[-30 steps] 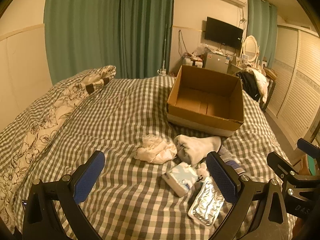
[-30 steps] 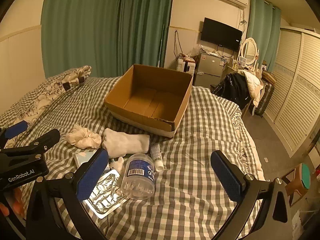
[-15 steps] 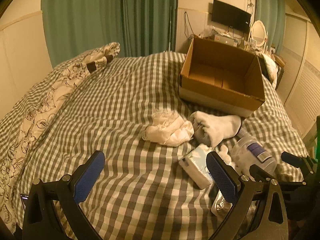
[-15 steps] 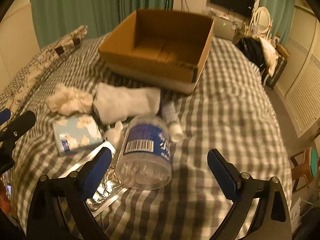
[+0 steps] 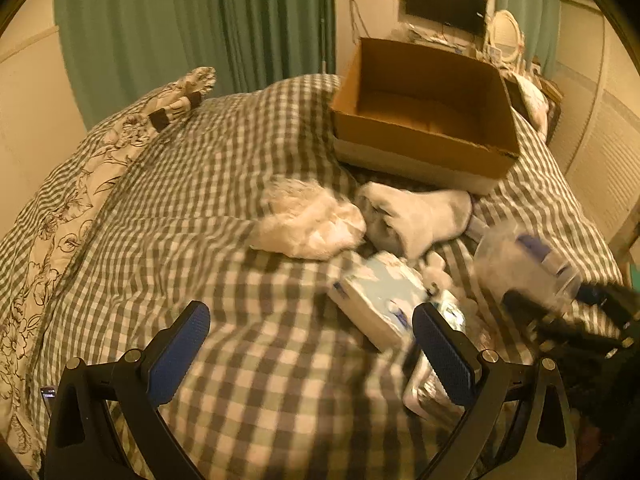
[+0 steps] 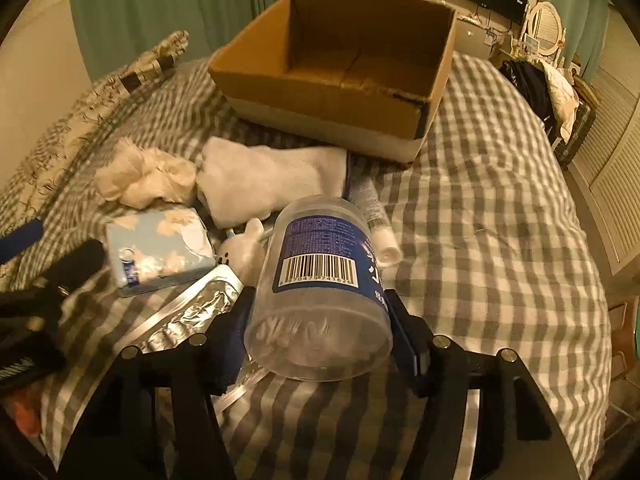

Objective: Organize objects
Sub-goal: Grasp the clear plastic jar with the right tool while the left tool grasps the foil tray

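My right gripper (image 6: 320, 320) is shut on a clear plastic jar (image 6: 320, 288) with a blue barcode label, base toward the camera; the jar also shows at the right of the left wrist view (image 5: 520, 264). Around it on the checked bed lie a crumpled white cloth (image 6: 144, 176), a white sock (image 6: 264, 180), a light blue tissue pack (image 6: 160, 248), a silver foil pouch (image 6: 188, 312), a small white toy (image 6: 244, 248) and a small tube (image 6: 376, 216). An open, empty cardboard box (image 6: 344, 60) stands behind them. My left gripper (image 5: 312, 344) is open above the bedspread, left of the tissue pack (image 5: 376, 300).
A floral pillow (image 5: 80, 176) lies along the bed's left side. Green curtains (image 5: 200, 20) hang behind. The bed's right edge (image 6: 600, 280) drops to the floor beside louvred wardrobe doors. A dresser with TV and mirror stands at the back.
My right gripper has moved down and forward and closed on the jar. My left gripper has dipped closer to the bed and stays open.
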The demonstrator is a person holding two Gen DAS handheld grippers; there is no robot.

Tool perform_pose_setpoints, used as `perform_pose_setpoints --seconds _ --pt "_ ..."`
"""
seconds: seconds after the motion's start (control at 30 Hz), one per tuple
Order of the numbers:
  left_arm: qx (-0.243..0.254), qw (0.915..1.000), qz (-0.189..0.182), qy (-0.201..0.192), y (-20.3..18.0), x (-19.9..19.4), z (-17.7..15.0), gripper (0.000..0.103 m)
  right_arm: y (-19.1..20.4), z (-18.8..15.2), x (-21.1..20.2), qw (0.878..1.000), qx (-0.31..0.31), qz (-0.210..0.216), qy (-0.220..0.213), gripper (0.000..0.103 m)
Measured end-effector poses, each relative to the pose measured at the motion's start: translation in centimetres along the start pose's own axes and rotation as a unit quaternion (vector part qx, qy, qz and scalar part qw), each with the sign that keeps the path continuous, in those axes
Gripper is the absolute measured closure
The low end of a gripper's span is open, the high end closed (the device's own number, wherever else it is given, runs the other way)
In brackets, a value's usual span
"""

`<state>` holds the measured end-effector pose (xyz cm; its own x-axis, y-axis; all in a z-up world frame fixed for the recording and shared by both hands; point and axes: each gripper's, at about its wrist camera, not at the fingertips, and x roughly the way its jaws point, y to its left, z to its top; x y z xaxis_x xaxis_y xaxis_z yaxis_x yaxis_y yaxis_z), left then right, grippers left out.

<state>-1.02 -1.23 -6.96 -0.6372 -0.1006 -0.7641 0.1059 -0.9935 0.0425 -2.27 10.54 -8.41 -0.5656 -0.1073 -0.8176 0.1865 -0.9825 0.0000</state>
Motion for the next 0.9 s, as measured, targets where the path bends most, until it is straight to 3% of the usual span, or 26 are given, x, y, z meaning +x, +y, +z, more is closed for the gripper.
perform_pose_setpoints --seconds 0.07,0.23,0.53,0.73,0.87,0.9 --pt "0.01 0.9999 -0.007 0.009 -1.0 0.0 -0.3 0.0 -0.4 0.0 -1.4 1.0 0.002 -0.002 -0.017 0.042" --pt "0.04 0.9954 -0.068 0.054 -4.5 0.8 -1.3 0.0 -2.4 0.4 -5.4 0.998 0.011 -0.013 -0.063 0.042" --pt "0.113 0.9861 -0.063 0.104 -9.0 3.7 -2.8 0.0 -5.5 -0.7 -6.9 0.996 0.042 0.01 -0.073 0.042" --pt "0.14 0.9822 -0.064 0.108 -10.5 4.6 -3.4 0.0 -6.7 -1.2 -6.8 0.996 0.051 0.026 -0.072 0.042" --pt "0.136 0.9819 -0.084 0.102 -10.3 4.0 -3.5 0.026 -6.6 -1.4 -6.9 0.996 0.052 0.025 -0.068 0.042" --pt "0.133 0.9824 -0.083 0.101 -10.2 3.8 -3.5 0.027 -6.5 -1.4 -7.0 0.996 0.051 0.024 -0.069 0.042"
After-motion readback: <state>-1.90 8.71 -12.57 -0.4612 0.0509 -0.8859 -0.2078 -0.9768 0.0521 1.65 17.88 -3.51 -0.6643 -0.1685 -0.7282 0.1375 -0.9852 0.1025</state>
